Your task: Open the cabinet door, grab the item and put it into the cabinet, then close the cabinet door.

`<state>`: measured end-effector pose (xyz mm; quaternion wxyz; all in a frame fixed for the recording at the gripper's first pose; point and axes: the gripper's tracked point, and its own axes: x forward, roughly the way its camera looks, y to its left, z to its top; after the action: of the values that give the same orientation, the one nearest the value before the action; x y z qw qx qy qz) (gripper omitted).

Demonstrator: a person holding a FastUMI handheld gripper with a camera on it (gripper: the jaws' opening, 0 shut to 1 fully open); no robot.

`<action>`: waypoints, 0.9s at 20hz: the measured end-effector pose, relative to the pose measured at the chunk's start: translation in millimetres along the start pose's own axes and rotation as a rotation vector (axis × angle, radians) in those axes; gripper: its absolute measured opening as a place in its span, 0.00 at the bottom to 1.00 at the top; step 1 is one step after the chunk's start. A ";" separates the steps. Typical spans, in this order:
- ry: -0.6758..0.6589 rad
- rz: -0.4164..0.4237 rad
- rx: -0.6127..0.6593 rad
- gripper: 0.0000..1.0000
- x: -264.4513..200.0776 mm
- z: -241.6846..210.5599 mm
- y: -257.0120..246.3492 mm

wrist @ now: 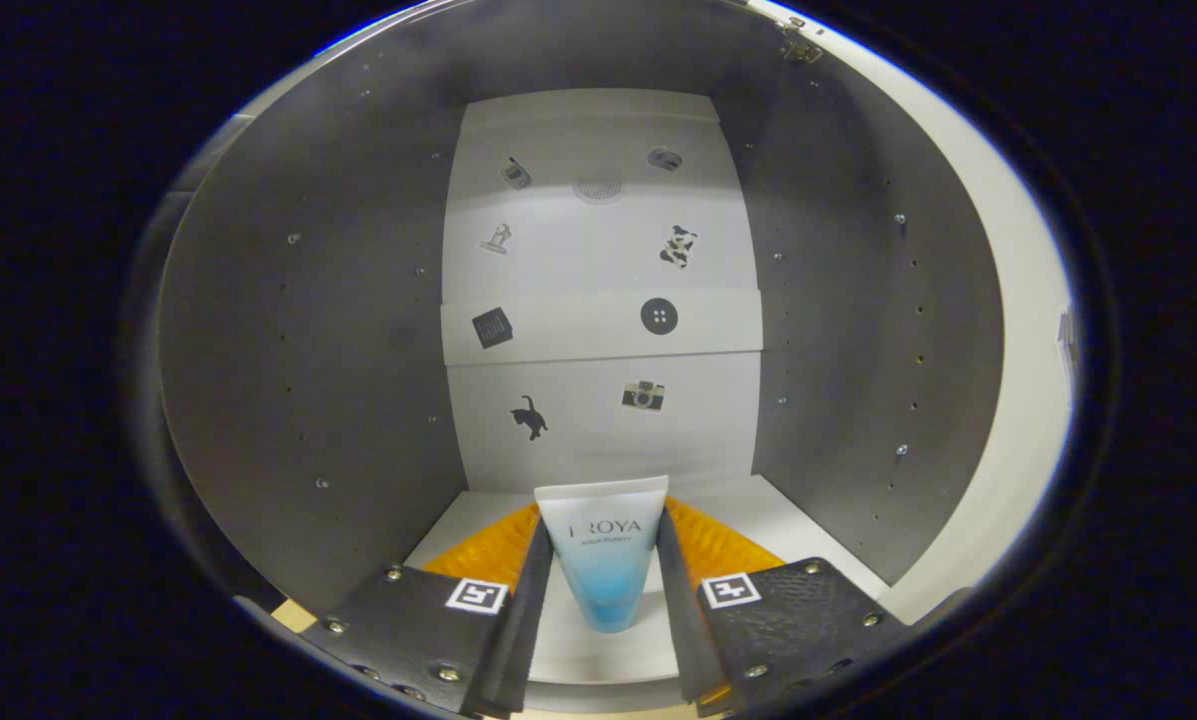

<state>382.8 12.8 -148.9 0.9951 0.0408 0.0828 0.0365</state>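
1. Both my fingers (pixel 541 590) pinched one tube (pixel 604 550), one on each side of it, the gripper (pixel 603 600) reaching inside the cabinet (pixel 288 340).
2. One tube only, white above and fading to blue at its narrow lower end, stood upright between my fingers over the pale cabinet floor (pixel 808 530).
3. Two dark side walls flanked one pale back panel (pixel 598 270).
4. Seven small stickers dotted that panel, among them a black cat (pixel 529 416), a camera (pixel 643 395), a round button (pixel 659 316) and a dark square (pixel 492 327).
5. One hinge (pixel 800 45) showed at the upper right, beside the pale cabinet edge (pixel 1018 330).
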 end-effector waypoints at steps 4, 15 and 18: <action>-0.013 0.003 0.017 0.56 0.3 2.6 -0.1; -0.012 0.005 0.045 0.96 -19.9 8.2 -1.9; -0.024 0.004 0.043 0.98 -47.4 15.7 1.7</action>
<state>338.6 9.5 -125.6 0.9948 0.0630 0.0717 0.0363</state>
